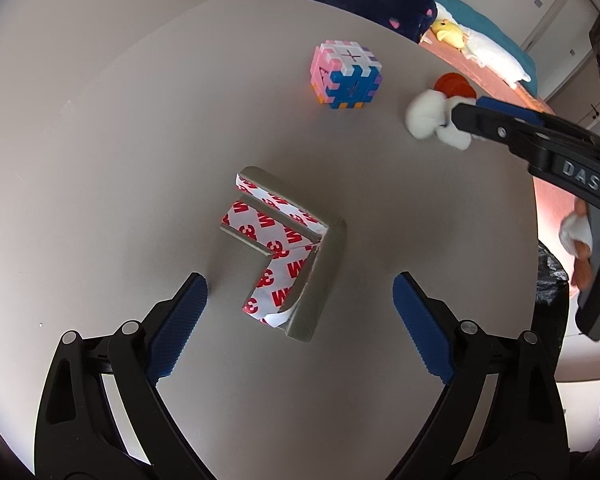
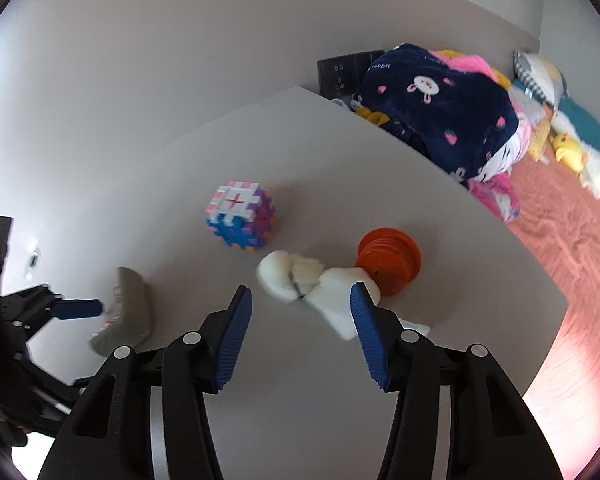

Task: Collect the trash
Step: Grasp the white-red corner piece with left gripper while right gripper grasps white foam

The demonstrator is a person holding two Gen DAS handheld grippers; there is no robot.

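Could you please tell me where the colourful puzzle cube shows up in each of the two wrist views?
Left wrist view: the puzzle cube sits upper centre on the table, beyond the open left gripper.
Right wrist view: it sits left of centre.
Shared landmark: the white foam scrap, beside the cube in both.

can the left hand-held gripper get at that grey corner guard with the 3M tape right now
Probably yes: the left hand-held gripper is open, the corner guard lies just ahead between its fingers, and nothing sits between them.
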